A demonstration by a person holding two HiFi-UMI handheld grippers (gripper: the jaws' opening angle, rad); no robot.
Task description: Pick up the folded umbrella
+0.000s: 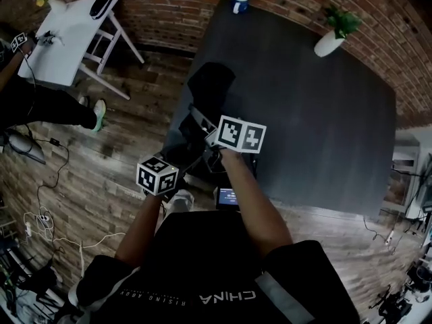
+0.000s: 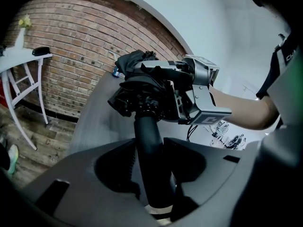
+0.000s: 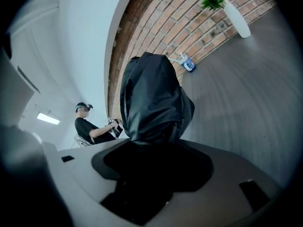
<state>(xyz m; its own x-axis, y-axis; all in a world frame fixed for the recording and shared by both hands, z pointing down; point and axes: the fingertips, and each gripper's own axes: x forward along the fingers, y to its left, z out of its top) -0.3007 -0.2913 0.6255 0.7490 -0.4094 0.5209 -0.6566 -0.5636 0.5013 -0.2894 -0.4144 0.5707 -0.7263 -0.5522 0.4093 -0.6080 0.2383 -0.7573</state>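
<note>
Left gripper is clamped on the black handle of the folded umbrella. Right gripper has its jaws wide, gripping the bunched canopy. The umbrella hangs between both grippers, lifted off the dark table, over its left edge.

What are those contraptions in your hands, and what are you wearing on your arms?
Two handheld tongs: the left tongs have dark grey plastic jaws, the right tongs pale grey ones. Each carries a white cube with black square markers. A thin black cable hangs from the right. Black short sleeves.
</note>
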